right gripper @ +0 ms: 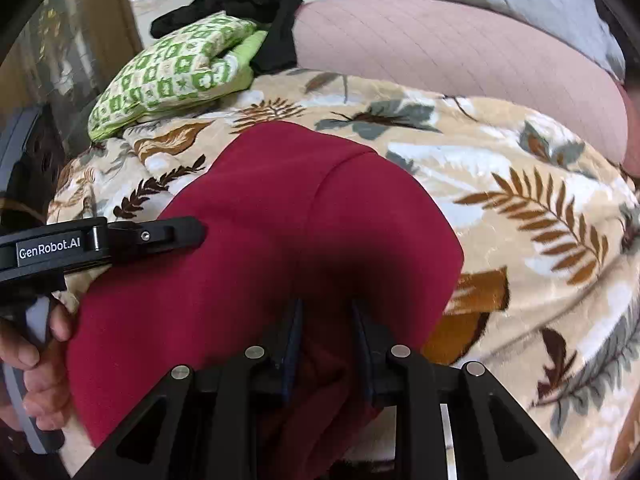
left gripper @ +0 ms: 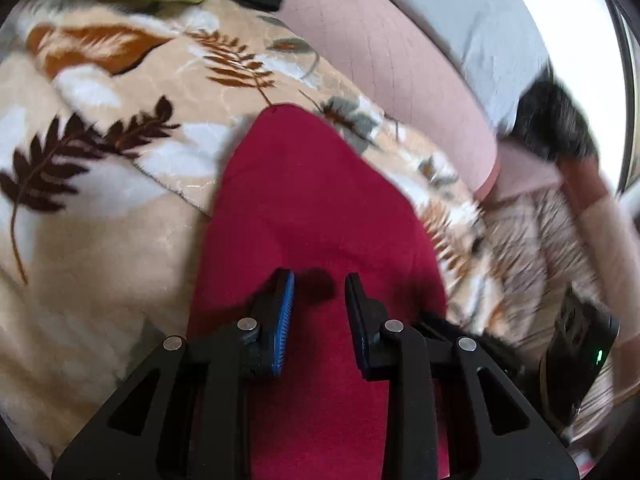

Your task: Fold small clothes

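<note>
The red garment (right gripper: 256, 240) is lying on a leaf-print blanket (right gripper: 520, 208). The right tool (right gripper: 325, 320) is pinching a fold of the red garment between narrowly set jaws. The left tool (left gripper: 319, 288) is hovering over the garment, jaws narrow; cannot tell whether the pads are gripping cloth.

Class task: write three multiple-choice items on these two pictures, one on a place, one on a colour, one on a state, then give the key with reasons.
1. Where does the green-patterned cloth lie?
A. beyond the garment, at the blanket's far edge
B. on the garment
C. between the fingers

2. What colour is the garment being folded?
A. grey
B. dark red
C. green

3. How does the garment sit at the right gripper?
A. far away
B. bunched between its fingers
C. draped over it

Key: A, it lies past the leaf-print blanket; B, plainly crimson; B, fabric fills the gap.
</note>
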`<state>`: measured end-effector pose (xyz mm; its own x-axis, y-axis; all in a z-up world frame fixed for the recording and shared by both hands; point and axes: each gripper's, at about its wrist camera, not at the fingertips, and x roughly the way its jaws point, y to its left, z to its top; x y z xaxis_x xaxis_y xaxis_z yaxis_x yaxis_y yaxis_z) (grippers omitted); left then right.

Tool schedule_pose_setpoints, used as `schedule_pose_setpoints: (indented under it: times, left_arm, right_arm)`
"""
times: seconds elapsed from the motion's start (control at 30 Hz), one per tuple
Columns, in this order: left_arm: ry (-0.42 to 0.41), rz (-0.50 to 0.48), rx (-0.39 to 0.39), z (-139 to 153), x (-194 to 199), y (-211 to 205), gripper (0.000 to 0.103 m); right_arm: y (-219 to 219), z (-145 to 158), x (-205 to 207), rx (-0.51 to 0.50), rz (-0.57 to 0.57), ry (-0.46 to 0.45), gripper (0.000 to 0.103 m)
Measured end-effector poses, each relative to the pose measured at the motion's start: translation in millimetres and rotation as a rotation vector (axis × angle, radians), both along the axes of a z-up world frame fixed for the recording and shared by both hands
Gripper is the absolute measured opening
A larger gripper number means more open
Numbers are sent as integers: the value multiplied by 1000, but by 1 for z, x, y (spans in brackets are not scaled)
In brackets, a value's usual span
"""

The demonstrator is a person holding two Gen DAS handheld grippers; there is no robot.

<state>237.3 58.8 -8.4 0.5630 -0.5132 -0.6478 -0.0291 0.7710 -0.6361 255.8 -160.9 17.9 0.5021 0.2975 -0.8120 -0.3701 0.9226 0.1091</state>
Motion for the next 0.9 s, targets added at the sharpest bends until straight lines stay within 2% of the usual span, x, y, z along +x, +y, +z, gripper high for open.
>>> schedule_pose_setpoints:
  times: [0.07,0.13,0.2,0.27,0.3,0.33,0.57,0.6,0.7,0.77,0.83,0.9]
  left_arm:
    - [-29,16,-65,12,-5,9,26]
    - [-95,1,-35,26,-7,5,27]
    - [-58,-38,2,20,-1,-7,27]
    - [12,-96,16,3,5,-21,27]
    - [-3,-92,73,4,4,-26,27]
    - [-12,-97,92,6,3,-29,27]
    - [6,-83,20,1,3,-19,27]
    - [5,-81,20,0,3,-18,27]
    - [8,-69,17,0,5,-17,27]
    - [7,-65,25,0,6,-18,27]
    - [2,-71,34,0,6,-20,31]
    - [-9,-88,40,1,6,-24,38]
  right_arm:
    - [5,28,-24,20,-6,-63,24]
    - [21,45,-58,21,50,-142,26]
    - [35,32,-80,-3,90,-115,28]
    - [44,3,-87,-58,105,-57,32]
    - [43,-10,-89,-60,98,-58,32]
    - [39,-12,-92,-18,79,-97,33]
    - [46,-1,-91,-68,92,-79,36]
    - [41,5,-92,-66,74,-87,36]
    - [24,41,-92,-46,-53,-239,36]
    - [18,47,-80,-66,-122,-267,41]
    - [13,31,-53,-35,-136,-180,47]
    - [10,0,-27,-7,-116,-44,52]
